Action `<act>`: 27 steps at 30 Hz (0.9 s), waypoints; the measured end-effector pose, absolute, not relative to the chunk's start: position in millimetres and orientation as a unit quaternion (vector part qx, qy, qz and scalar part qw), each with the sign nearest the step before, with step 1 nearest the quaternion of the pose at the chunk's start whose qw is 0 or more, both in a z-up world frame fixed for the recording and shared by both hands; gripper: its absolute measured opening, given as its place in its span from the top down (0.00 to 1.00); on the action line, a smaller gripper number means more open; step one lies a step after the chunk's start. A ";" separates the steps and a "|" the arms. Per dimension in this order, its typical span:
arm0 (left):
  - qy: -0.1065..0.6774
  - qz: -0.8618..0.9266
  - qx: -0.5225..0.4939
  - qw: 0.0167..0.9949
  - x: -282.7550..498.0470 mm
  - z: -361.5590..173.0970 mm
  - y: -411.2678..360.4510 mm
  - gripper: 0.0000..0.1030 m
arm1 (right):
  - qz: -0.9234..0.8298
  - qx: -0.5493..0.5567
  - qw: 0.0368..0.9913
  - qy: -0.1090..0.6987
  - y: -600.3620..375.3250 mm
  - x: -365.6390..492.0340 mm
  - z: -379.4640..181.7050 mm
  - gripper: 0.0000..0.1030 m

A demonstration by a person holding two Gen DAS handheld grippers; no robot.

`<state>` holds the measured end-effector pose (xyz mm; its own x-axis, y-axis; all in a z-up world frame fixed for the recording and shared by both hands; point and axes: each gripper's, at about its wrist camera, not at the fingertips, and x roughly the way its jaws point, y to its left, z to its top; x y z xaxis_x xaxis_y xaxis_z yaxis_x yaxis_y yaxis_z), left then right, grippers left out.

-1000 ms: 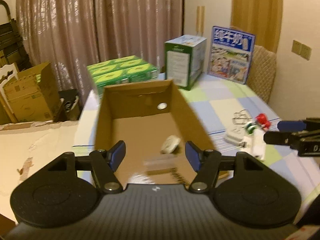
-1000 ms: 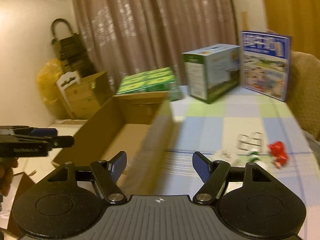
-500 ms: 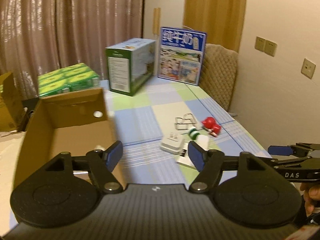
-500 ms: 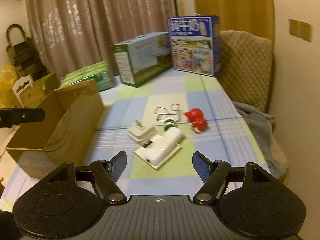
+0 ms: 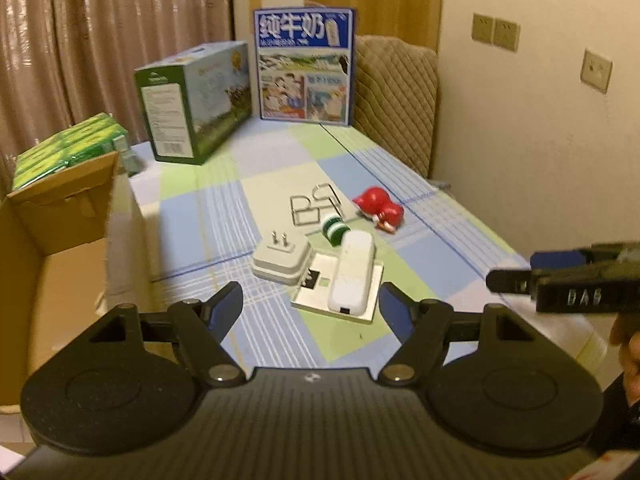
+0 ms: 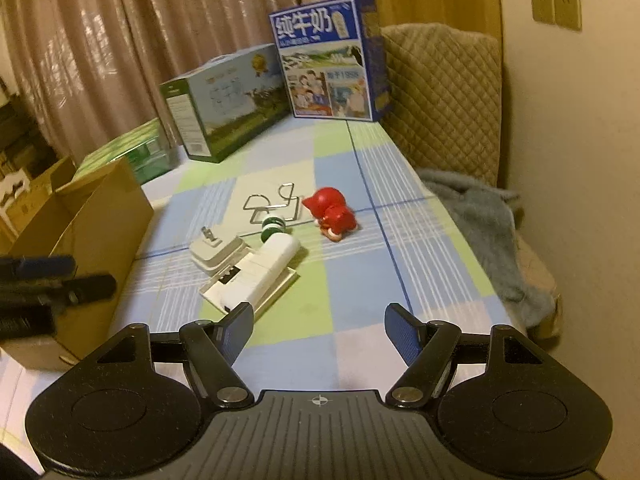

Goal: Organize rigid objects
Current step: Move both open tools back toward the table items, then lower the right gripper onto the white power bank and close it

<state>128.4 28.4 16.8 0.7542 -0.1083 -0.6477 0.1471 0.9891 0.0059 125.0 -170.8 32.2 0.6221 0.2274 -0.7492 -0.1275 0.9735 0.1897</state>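
1. Left gripper (image 5: 310, 300): jaws opening, nothing between them, above the table (image 5: 440, 248) and angled down at the pile of small items.
2. Right gripper (image 6: 320, 328): jaws apart, empty, over bare checked cloth near the table's front edge.
3. Each gripper shows in the other's view: the right one at the right edge of the left view, the left one at the left edge of the right view.
4. Cardboard box (image 5: 52, 248): open top, at the table's left side, apart from the items.
5. White plug (image 5: 282, 258): prongs up, touching the left edge of the flat white tray (image 5: 320, 292).
6. White oblong device (image 5: 352, 276) lies on the tray, lengthwise away from the camera.
7. Green-white striped cap (image 5: 335, 230) is at the device's far end, touching it.
8. Wire puzzle (image 5: 314, 208) lies flat just beyond the cap.
9. Red figurine (image 5: 380, 206) lies on its side, right of the wire puzzle, close to it but apart.
10. Far end of table: green-white carton (image 5: 192, 100) and blue milk carton (image 5: 304, 68) standing upright, side by side.
11. Green packs (image 5: 64, 148) sit behind the cardboard box.
12. Quilted chair (image 6: 444, 92) is at the table's far right, and a grey blanket (image 6: 488, 236) lies beside the table's right edge.
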 end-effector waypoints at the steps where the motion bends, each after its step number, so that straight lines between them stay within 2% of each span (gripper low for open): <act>1: 0.346 -0.070 0.029 0.935 129.8 12.6 26.7 0.31 | 0.099 0.058 0.898 0.424 -171.2 126.8 30.8 0.32; 19: 0.409 -0.088 0.043 0.907 182.7 -57.3 8.5 0.31 | 0.131 0.039 0.885 0.444 -169.0 180.9 -13.7 0.33; 22: 0.411 -0.072 0.054 0.907 190.1 -61.9 10.2 0.31 | 0.139 0.042 0.882 0.449 -162.6 188.3 -18.1 0.37; 27: 0.417 -0.045 0.052 0.906 198.6 -66.3 18.0 0.31 | 0.151 0.046 0.875 0.457 -149.1 202.7 -27.3 0.49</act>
